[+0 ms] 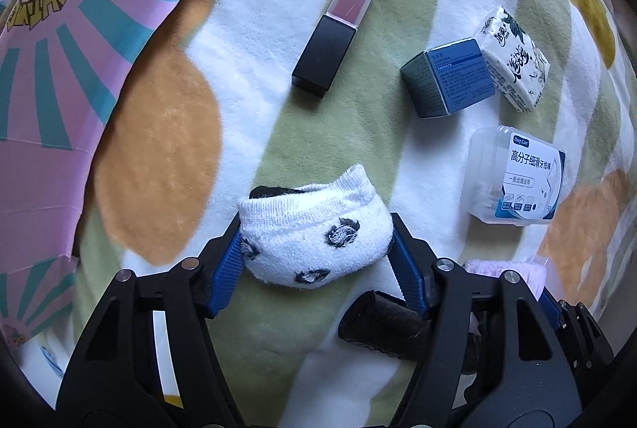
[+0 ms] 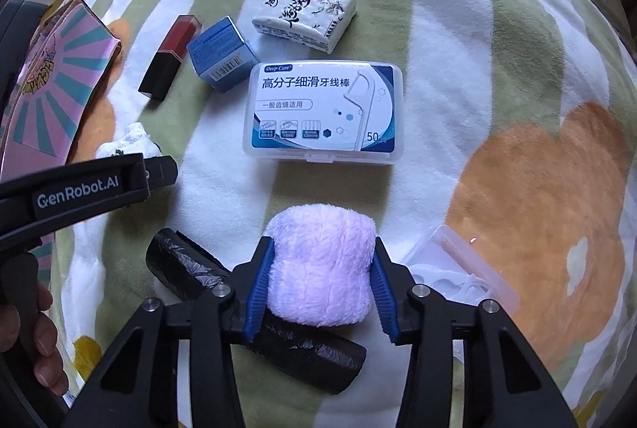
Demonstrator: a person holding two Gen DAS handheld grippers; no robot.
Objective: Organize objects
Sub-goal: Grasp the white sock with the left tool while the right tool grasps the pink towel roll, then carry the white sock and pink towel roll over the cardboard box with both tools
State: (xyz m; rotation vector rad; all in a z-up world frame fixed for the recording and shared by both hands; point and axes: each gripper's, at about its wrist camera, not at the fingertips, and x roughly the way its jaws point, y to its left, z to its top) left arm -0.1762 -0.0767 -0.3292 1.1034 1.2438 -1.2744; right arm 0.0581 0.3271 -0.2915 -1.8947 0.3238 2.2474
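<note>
On the striped blanket [image 1: 278,117], the left gripper [image 1: 316,249] clamps a spotted white sock [image 1: 314,233], the right gripper [image 2: 320,288] a fluffy pink towel roll [image 2: 320,264].

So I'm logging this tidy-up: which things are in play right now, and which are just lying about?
In play:
left gripper shut on sock
right gripper shut on pink cloth

Lying about:
lipstick
blue box
tissue pack
floss box
black roll
pink carton
</note>
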